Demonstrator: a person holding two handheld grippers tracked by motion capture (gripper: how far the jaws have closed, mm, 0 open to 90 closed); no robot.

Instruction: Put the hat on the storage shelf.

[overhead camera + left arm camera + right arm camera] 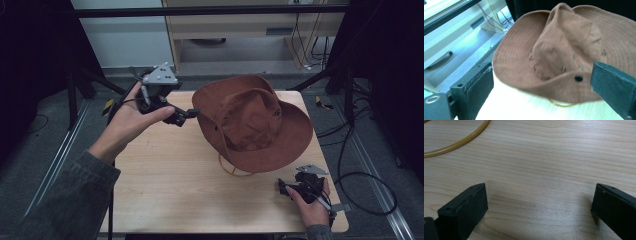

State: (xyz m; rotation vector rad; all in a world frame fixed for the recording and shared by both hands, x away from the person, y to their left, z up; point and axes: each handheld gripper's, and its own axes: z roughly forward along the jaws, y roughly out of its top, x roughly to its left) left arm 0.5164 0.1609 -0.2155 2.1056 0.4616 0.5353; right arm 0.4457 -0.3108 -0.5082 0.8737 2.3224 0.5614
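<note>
A brown wide-brimmed hat [252, 122] lies on a pale wooden bench [175, 190], toward the far right part of the top. A thin yellowish cord [232, 169] loops out from under its near brim onto the wood. Nothing else lies on the bench; cables trail on the floor to the right.

The hat looks tilted, with its crown turned up and toward the person and its far brim raised. Its long axis runs from far left to near right.

The left tool [190, 113] is held above the bench's far left, palm up, pointing right at the brim, jaws wide apart around nothing; it may just touch the brim. The right tool [283, 189] rests low at the near right, pointing left, jaws wide apart over bare wood.
</note>
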